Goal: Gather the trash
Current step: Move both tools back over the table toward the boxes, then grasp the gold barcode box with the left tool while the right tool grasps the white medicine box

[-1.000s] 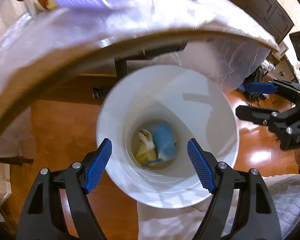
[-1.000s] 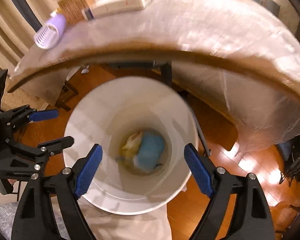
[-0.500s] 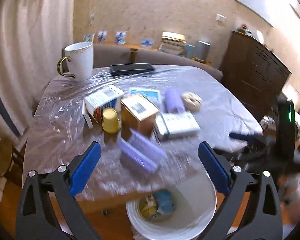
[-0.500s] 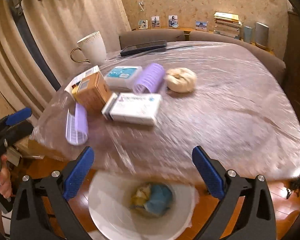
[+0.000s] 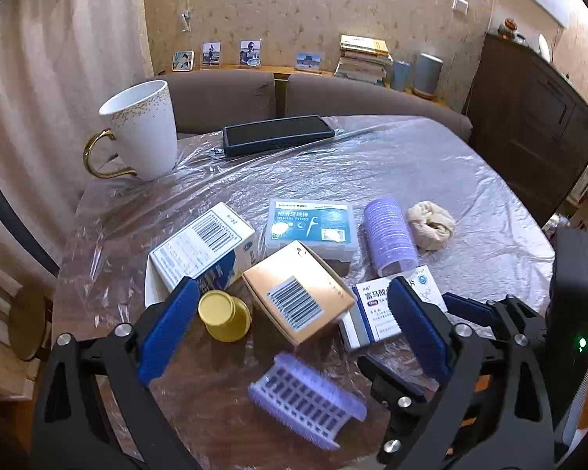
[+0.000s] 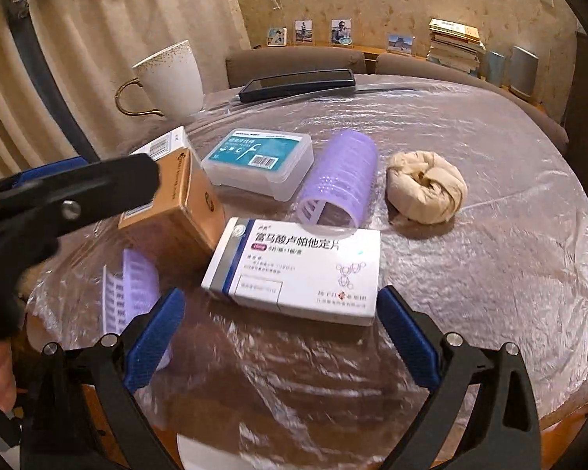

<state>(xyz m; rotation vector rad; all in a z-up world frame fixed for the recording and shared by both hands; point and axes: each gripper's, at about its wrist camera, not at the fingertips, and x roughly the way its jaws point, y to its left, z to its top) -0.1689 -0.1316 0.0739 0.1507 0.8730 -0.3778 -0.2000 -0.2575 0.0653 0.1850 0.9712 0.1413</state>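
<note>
I am holding 2 grippers over a round table (image 6: 490, 180) that is wearing a crinkly clear plastic cover. My left gripper (image 5: 294, 333) is spread wide and nothing is between its blue pads (image 5: 168, 329). My right gripper (image 6: 280, 337) is spread wide too, and it is holding nothing.

The trash I am looking at is a crumpled beige paper wad (image 6: 425, 186) (image 5: 430, 225). It is sitting on the table on the right side of the pile, just beside a purple hair roller (image 6: 339, 180) (image 5: 390, 237), and I cannot tell if they are touching. The wad is a rough ball, a bit wider than tall, so it is not pointing any real way.

The roller is lying on its side with its long way running from near me to far from me. Its open end is facing me in the right view.

In front of the roller a white medicine box (image 6: 298, 270) (image 5: 376, 309) is lying flat with its long side going left to right. Left of it a brown carton (image 5: 298, 301) (image 6: 176, 211) is lying on the table. Behind that a clear dental floss box (image 5: 311, 227) (image 6: 258, 160) is lying flat.

A small yellow cup (image 5: 225, 315) is resting on its side by a white and blue box (image 5: 204, 248). A flat purple comb piece (image 5: 305, 399) (image 6: 127, 293) is lying near the table edge.

Far back, a white mug (image 5: 143, 133) with a gold handle is standing up, and a black phone (image 5: 278, 135) is lying flat.
</note>
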